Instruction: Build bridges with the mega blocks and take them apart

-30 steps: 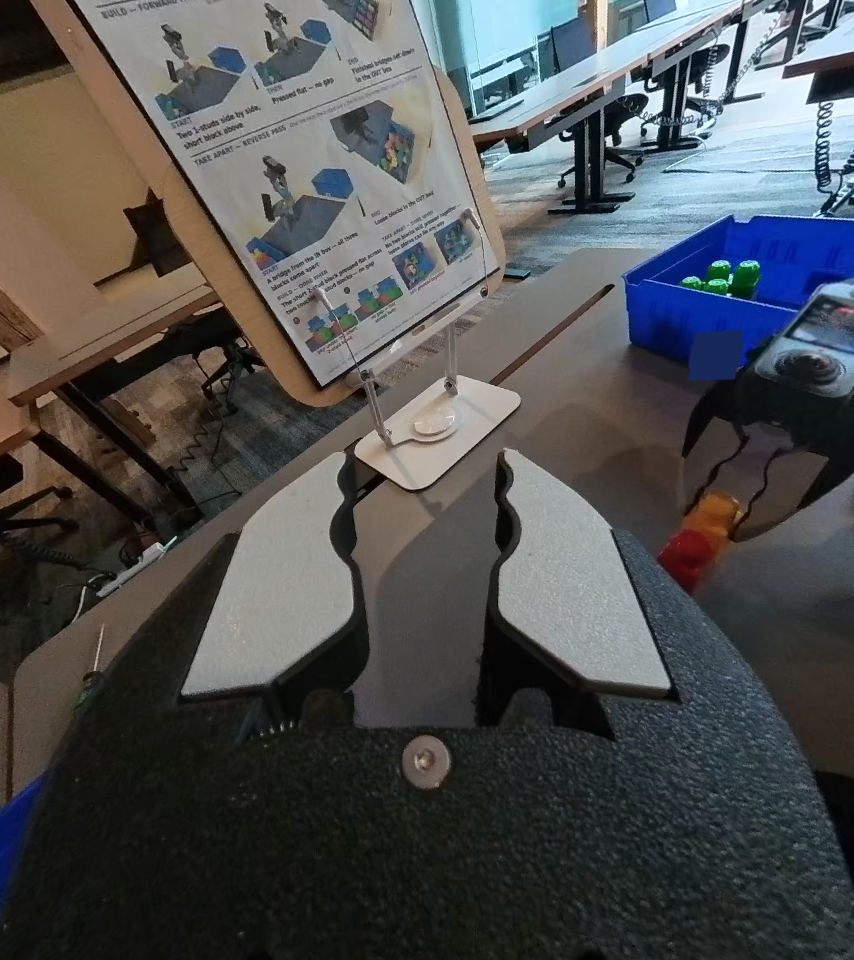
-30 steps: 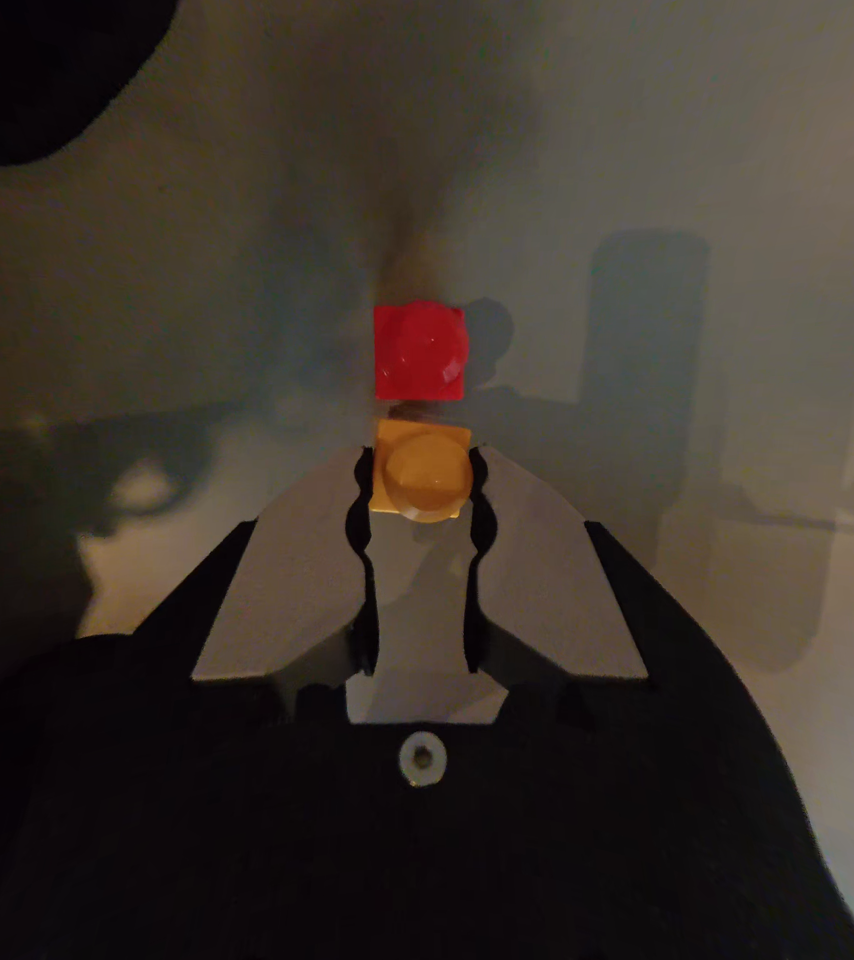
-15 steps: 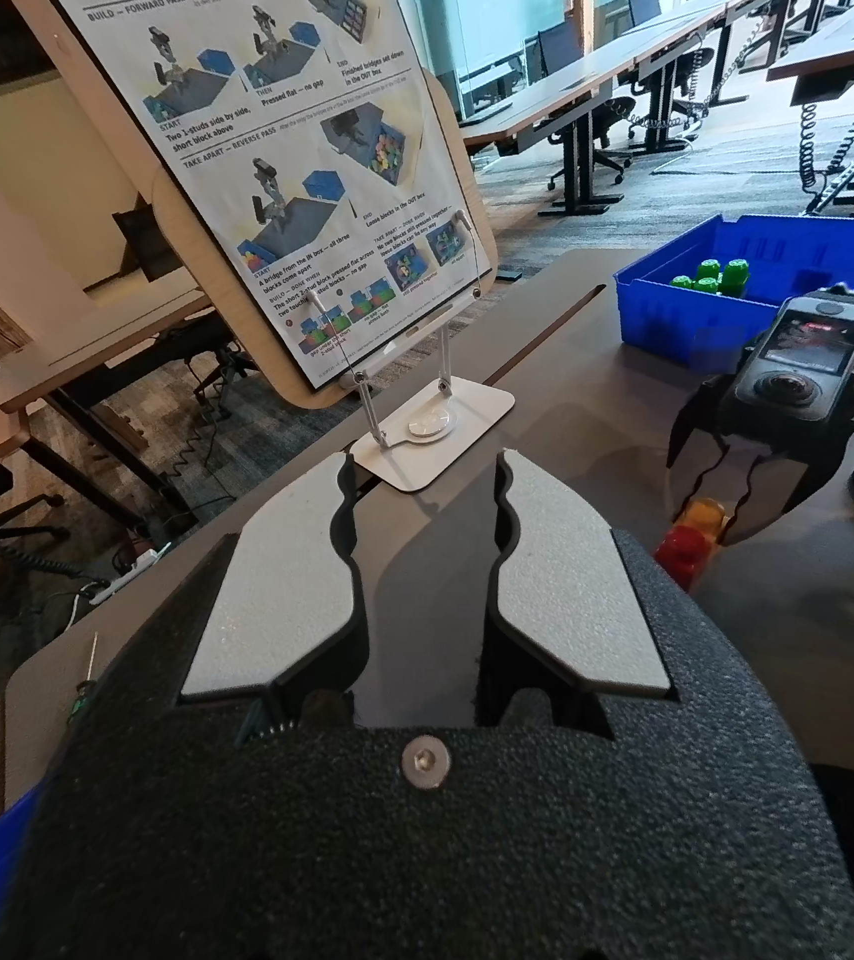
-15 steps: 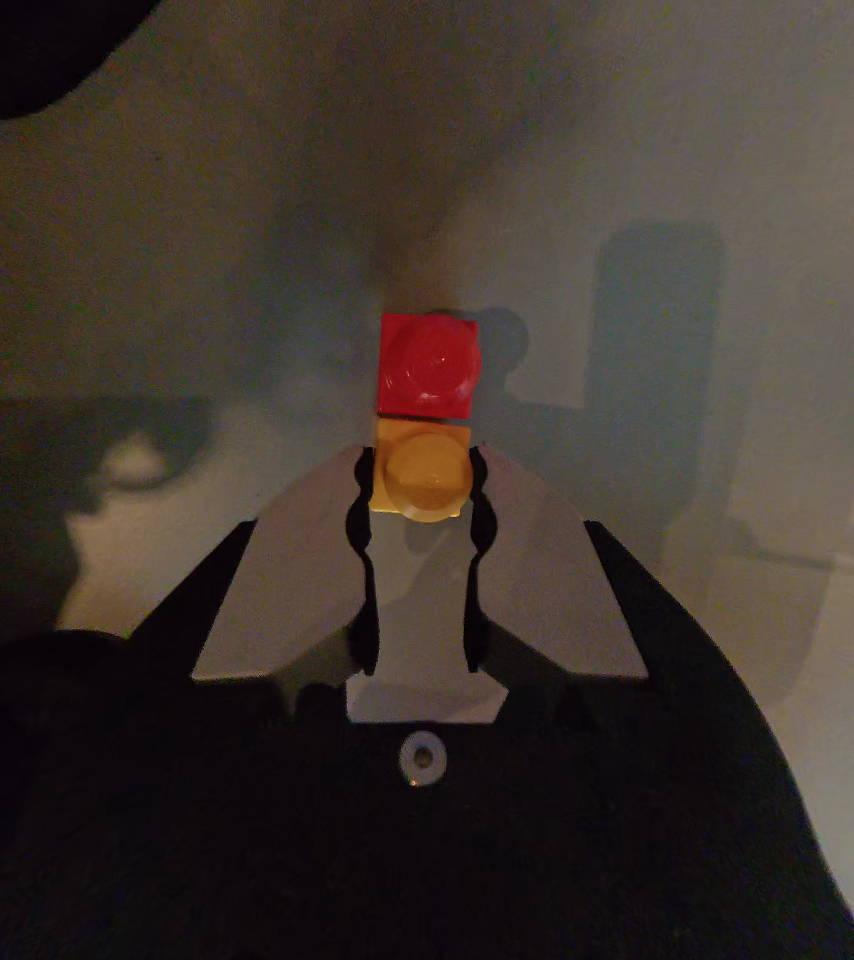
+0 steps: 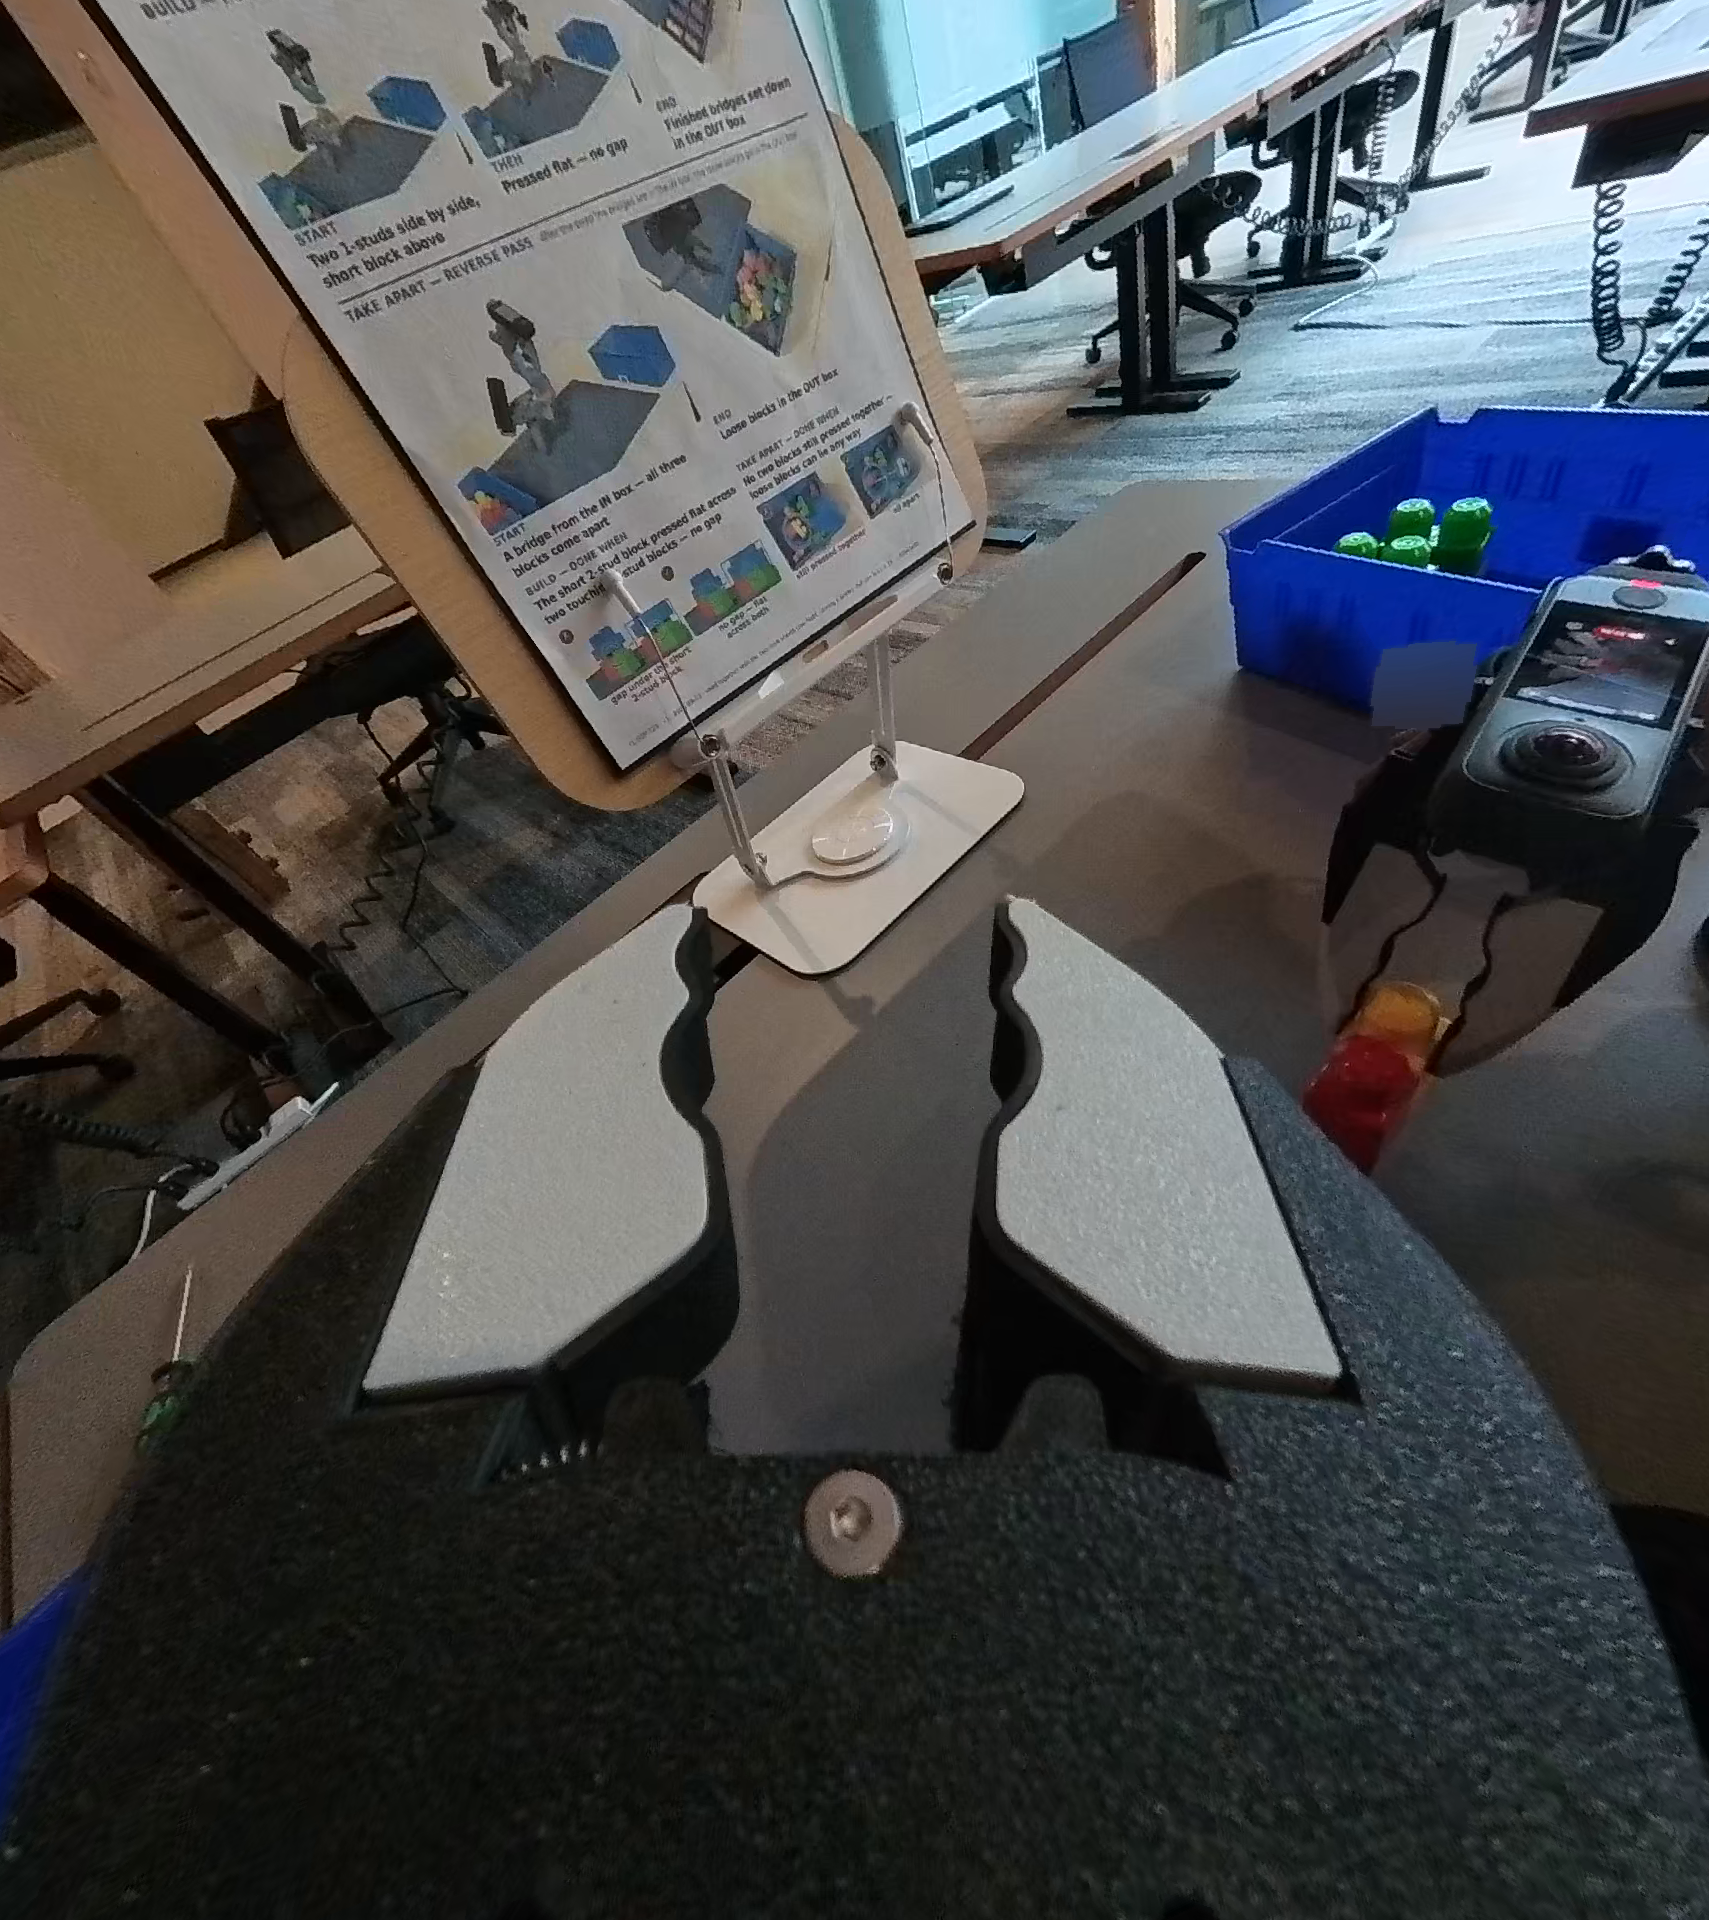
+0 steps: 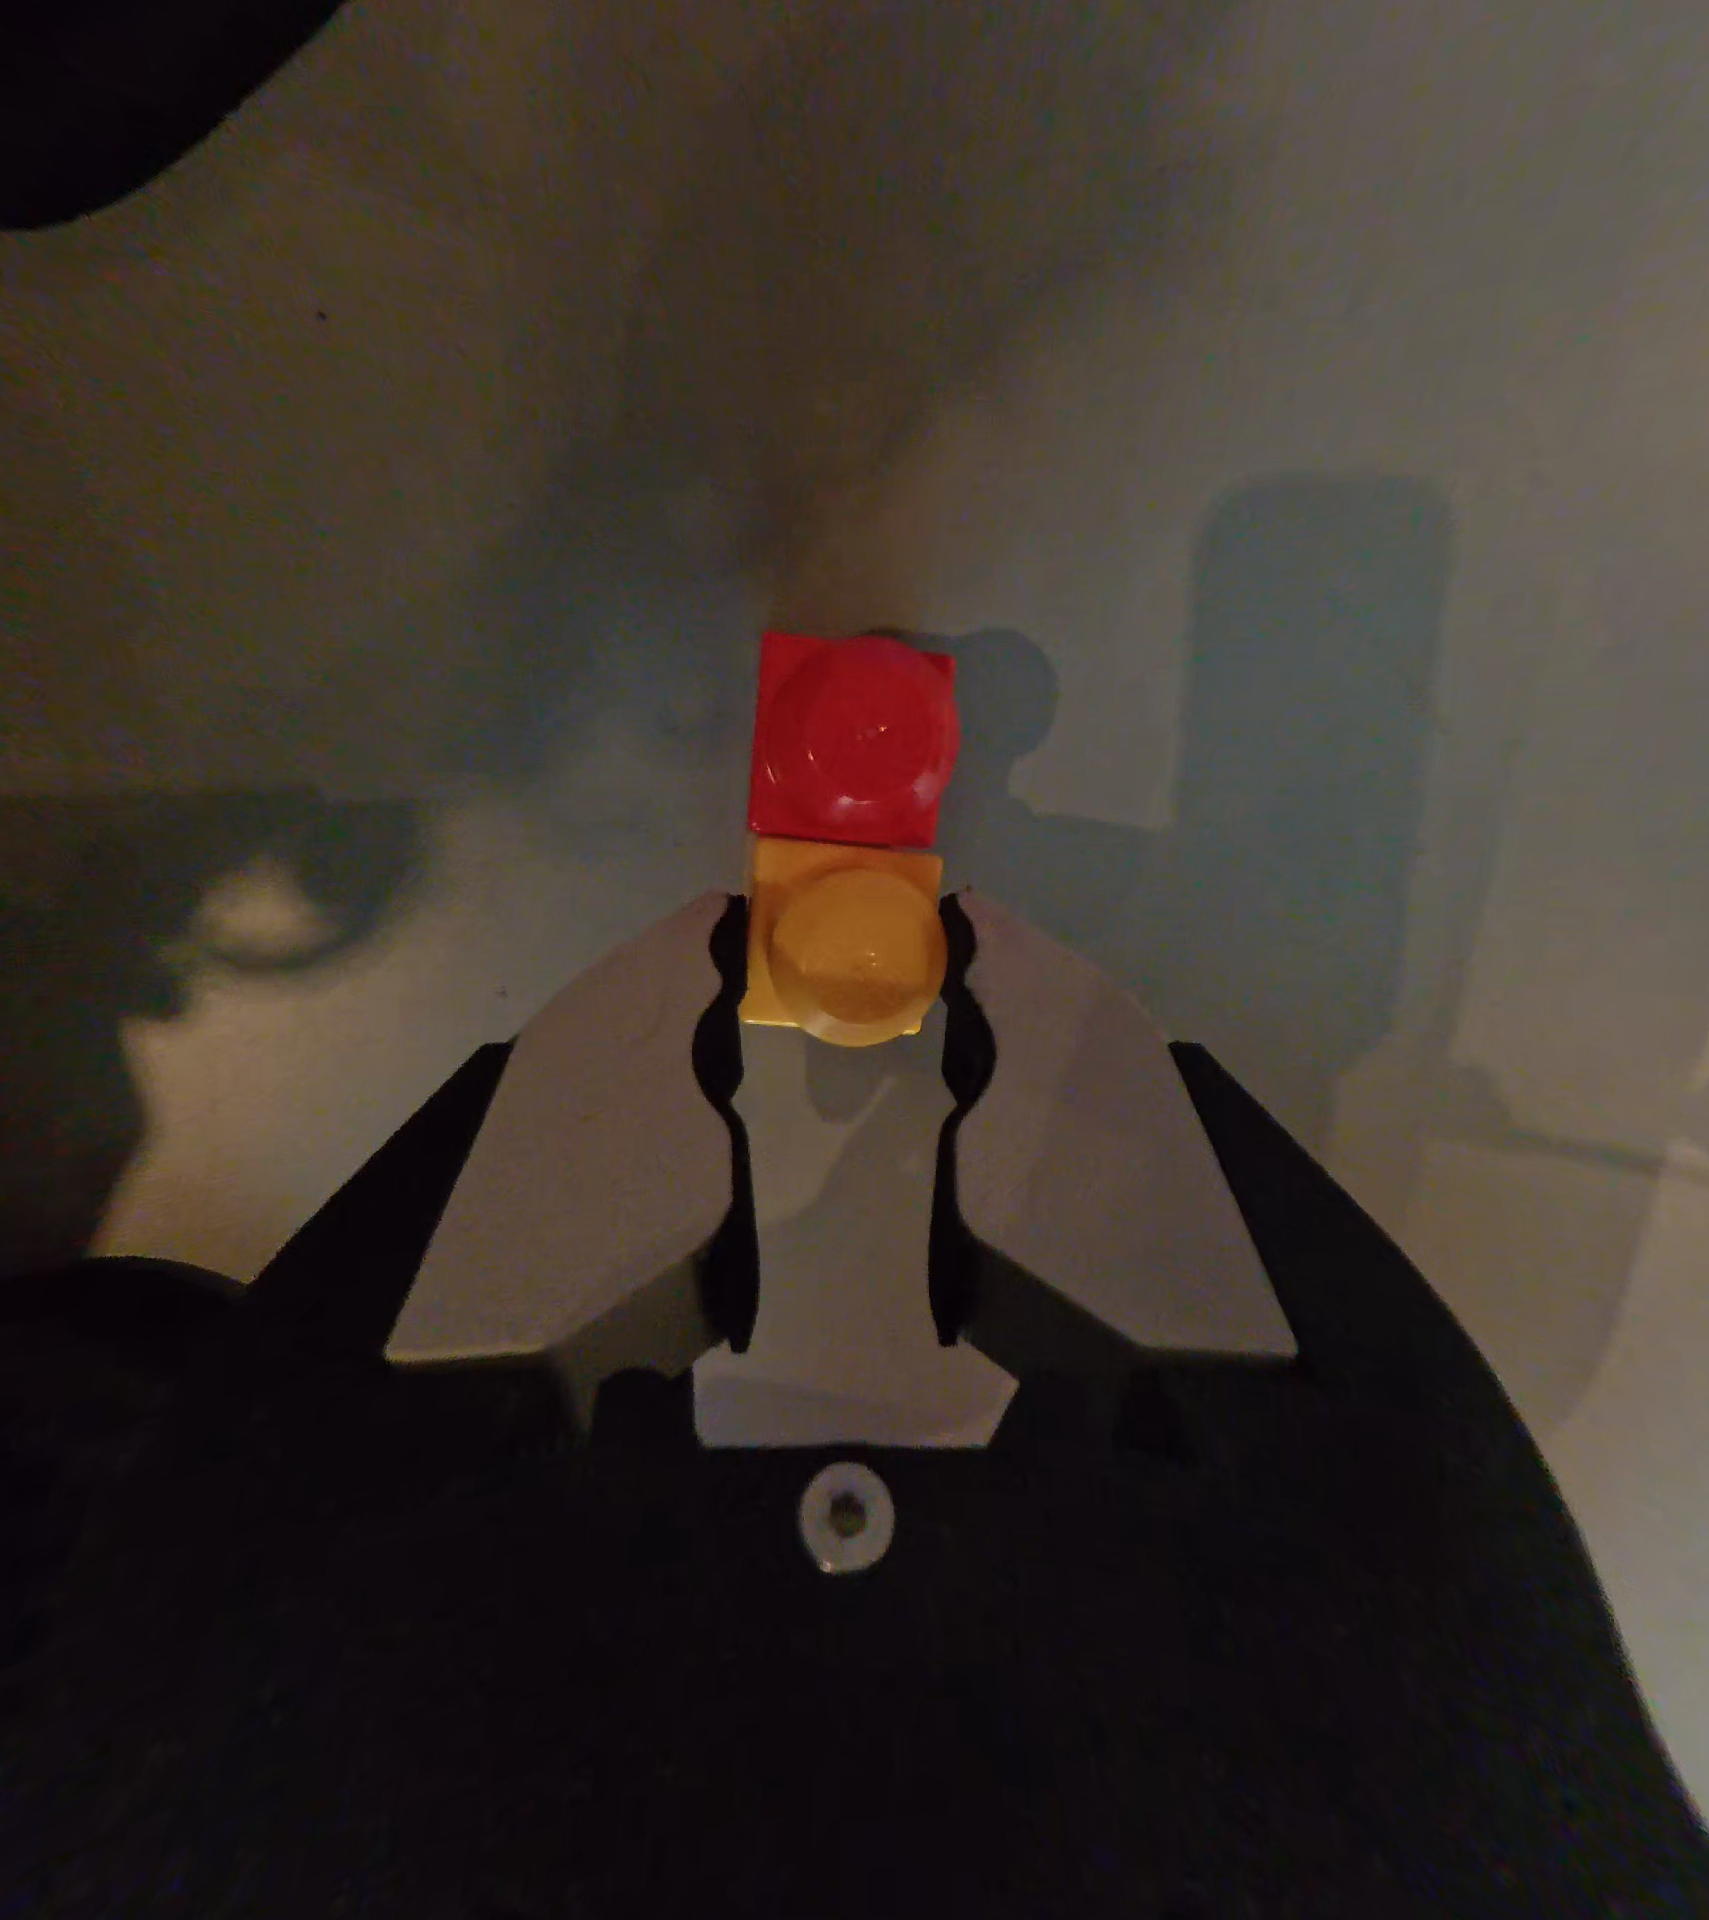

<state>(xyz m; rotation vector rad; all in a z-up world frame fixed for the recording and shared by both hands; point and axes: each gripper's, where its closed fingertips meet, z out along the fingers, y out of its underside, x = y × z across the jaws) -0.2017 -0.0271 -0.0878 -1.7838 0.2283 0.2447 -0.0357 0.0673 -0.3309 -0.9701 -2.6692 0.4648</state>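
The left gripper (image 5: pixel 845 1023) hovers over the grey table (image 5: pixel 1089 727), its jaws spread and empty, aimed at the instruction board's white stand (image 5: pixel 860 862). Off to its right, the right gripper (image 6: pixel 845 935) is clamped on the orange block (image 6: pixel 845 956). The red block (image 6: pixel 855 732) touches that block's far edge, so the pair runs straight ahead of the right gripper, which is the nearer tool. Farther right, a blue bin (image 5: pixel 1349 613) holds green blocks (image 5: pixel 1421 535).

Glossy plastic on the red block (image 6: pixel 855 732) and orange block (image 6: pixel 845 951); matt smooth tabletop (image 6: pixel 1245 312) beneath; left gripper (image 5: pixel 845 971) shows grainy grey pads (image 5: pixel 559 1184), pebbled black housing.
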